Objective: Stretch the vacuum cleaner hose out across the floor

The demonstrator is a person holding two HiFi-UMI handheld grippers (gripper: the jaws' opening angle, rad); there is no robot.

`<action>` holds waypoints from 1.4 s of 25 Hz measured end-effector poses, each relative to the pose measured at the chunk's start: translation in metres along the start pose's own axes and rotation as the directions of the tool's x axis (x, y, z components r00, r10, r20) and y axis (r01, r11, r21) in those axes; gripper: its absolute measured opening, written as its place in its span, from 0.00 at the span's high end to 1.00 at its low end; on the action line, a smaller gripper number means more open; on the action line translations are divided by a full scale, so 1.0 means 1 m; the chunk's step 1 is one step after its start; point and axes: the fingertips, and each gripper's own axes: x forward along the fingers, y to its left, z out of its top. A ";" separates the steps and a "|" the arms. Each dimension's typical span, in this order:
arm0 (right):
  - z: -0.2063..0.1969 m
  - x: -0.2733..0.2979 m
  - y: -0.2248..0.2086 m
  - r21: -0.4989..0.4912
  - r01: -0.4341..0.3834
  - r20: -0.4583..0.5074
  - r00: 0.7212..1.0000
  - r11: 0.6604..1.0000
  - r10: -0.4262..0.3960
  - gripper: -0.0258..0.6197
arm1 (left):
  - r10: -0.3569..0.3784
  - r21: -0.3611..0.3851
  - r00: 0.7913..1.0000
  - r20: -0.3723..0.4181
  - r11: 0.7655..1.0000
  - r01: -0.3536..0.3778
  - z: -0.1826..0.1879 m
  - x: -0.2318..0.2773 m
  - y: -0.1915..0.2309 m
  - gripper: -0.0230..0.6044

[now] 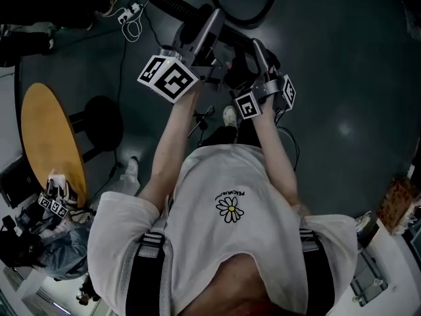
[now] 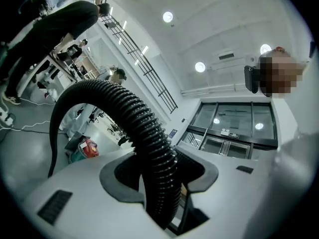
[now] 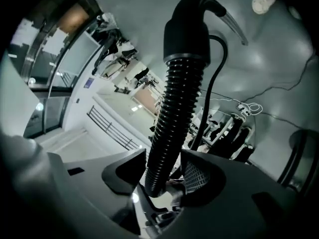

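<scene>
The black ribbed vacuum hose (image 1: 172,2) curves over the dark floor ahead of me. My left gripper (image 1: 212,26) is shut on it; in the left gripper view the hose (image 2: 144,128) rises from between the jaws of the left gripper (image 2: 159,183) and arches away to the left. My right gripper (image 1: 258,50) is close beside it on the right. In the right gripper view the hose (image 3: 174,113) runs up from the right gripper (image 3: 163,179) to a smooth black curved end piece (image 3: 190,29). It lies against one jaw, with a small gap at the other pad.
A round wooden table (image 1: 49,137) and a black stool (image 1: 102,120) stand to my left. A power strip with a white cable (image 1: 131,15) lies on the floor near the hose. Another person (image 1: 56,236) is at the lower left, a brown box (image 1: 398,203) at the right.
</scene>
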 end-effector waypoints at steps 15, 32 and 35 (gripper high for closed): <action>-0.013 0.029 0.131 -0.404 -0.406 -0.341 0.898 0.819 0.277 0.64 | -0.241 0.062 0.946 -0.217 0.964 0.260 -0.059 -0.036 -0.072 0.67; -0.183 0.038 0.292 -0.354 -0.842 -0.860 0.464 0.408 0.212 0.70 | 0.165 0.688 0.985 -0.057 0.721 -0.081 0.036 -0.177 -0.057 0.67; -0.204 0.021 0.289 -0.392 -0.835 -0.866 0.477 0.387 0.150 0.70 | 0.044 0.800 0.999 -0.033 0.600 0.000 0.094 -0.159 -0.086 0.67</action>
